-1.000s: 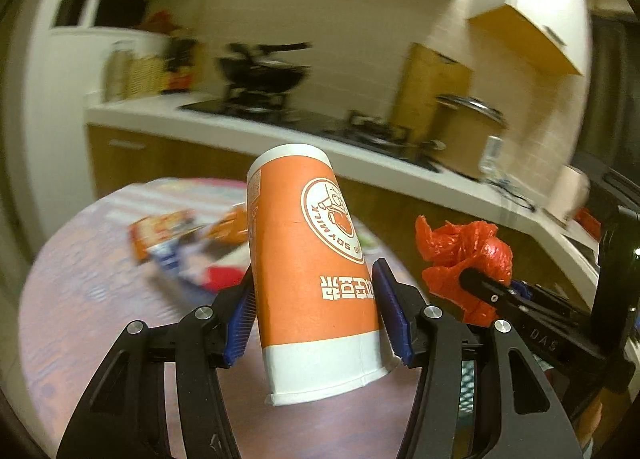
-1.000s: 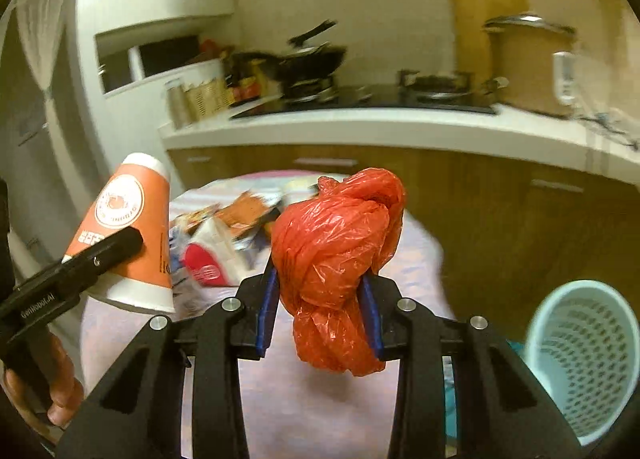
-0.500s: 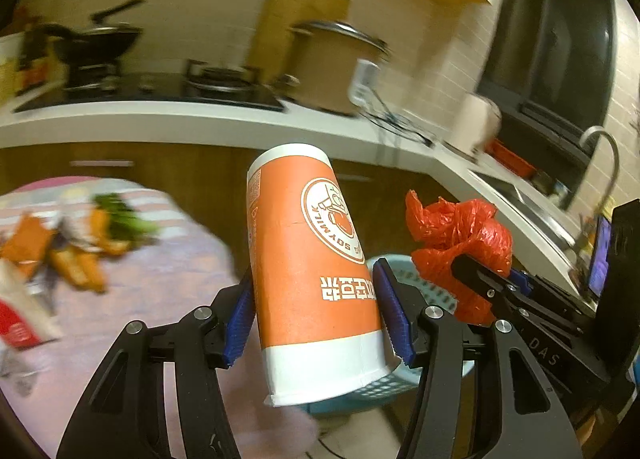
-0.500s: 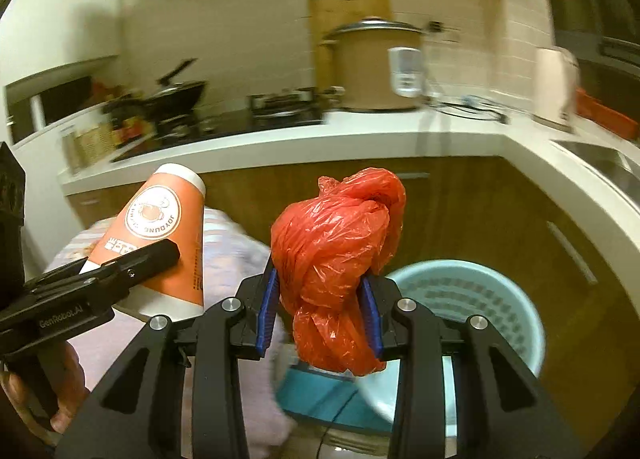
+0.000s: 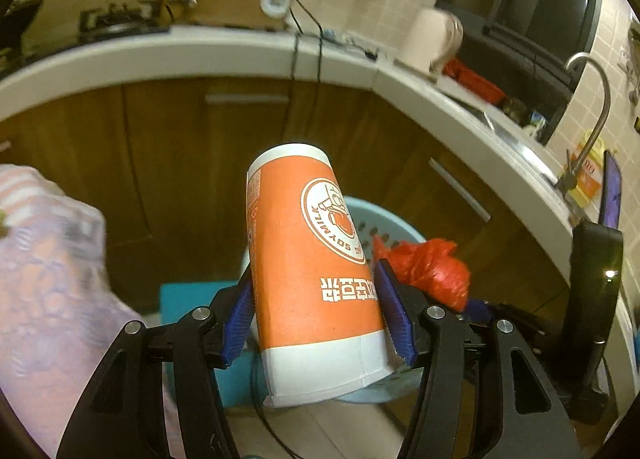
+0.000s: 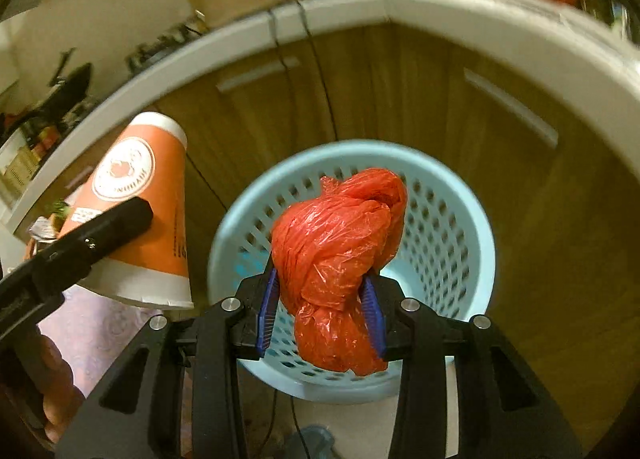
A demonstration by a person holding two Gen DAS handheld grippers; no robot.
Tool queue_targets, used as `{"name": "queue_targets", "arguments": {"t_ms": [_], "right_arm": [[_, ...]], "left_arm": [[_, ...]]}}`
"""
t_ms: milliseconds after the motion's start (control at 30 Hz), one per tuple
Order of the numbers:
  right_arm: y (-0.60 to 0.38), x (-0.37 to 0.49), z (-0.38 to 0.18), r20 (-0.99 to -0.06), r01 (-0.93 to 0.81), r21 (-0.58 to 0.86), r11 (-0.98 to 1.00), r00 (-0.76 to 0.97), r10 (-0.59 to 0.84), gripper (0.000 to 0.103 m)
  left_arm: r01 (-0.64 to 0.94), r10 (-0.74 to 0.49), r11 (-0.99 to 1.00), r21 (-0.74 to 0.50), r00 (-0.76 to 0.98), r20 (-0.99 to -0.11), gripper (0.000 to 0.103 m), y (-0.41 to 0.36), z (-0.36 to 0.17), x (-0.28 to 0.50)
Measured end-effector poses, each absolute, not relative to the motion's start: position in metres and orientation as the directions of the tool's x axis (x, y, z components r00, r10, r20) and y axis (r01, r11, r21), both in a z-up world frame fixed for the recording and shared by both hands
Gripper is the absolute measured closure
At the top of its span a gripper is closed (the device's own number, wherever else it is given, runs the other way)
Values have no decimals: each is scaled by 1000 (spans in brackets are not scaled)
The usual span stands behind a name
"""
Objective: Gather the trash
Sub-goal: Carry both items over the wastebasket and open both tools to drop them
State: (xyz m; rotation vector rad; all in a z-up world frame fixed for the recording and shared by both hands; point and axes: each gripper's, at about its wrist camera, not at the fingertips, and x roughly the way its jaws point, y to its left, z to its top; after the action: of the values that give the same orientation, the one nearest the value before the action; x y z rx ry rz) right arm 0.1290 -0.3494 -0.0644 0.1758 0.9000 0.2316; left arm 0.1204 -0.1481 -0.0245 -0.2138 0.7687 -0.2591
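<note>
An orange and white paper cup (image 5: 304, 259) stands upside down between the blue pads of my left gripper (image 5: 316, 299), which is shut on it. A knotted red plastic bag (image 6: 340, 235) sits between the pads of my right gripper (image 6: 322, 291); its jaws are opening, with the pads still against the bag. Both grippers point down over a light blue perforated waste basket (image 6: 460, 219) on the floor. The bag hangs above the basket's mouth. In the right wrist view the cup (image 6: 148, 203) is left of the basket. The left wrist view shows the bag (image 5: 432, 271) to its right and the basket rim (image 5: 376, 211) behind the cup.
Wooden cabinet doors (image 6: 400, 91) and a white counter (image 5: 200, 51) curve behind the basket. A lavender tablecloth edge (image 5: 40, 279) lies at the left. A teal object (image 5: 184, 299) sits by the basket. A faucet (image 5: 596, 99) stands at the right. Cables hang from the counter.
Both grippers swung right, away from the table, and tipped downward with the cup and bag still in them. The basket has come from the edge of view to directly beneath them.
</note>
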Motion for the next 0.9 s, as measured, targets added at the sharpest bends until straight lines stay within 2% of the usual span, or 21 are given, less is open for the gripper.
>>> {"name": "queue_targets", "arguments": {"t_ms": [300,367,467,900], "right_arm": [[-362,134,-81,-790,-74,260,963,558,256,60],[-365,133,-80,-789,-65,264,962,559,254,52],[-367,132,-78,-786,-55,256,965,570,241,45],[-330,116,-36,-722,-149,242,959,632,281,45]], "left_arm": [[167,-333,941,-296,623,-707,43,-163,-49,136],[164,-329,942,-292,618,-714,40,-164,-50,138],[160,-323,944,-288,624,-712,37,-162,-50,136],[101,-244,963,-251,728,-641,37,-122,-15,92]]}}
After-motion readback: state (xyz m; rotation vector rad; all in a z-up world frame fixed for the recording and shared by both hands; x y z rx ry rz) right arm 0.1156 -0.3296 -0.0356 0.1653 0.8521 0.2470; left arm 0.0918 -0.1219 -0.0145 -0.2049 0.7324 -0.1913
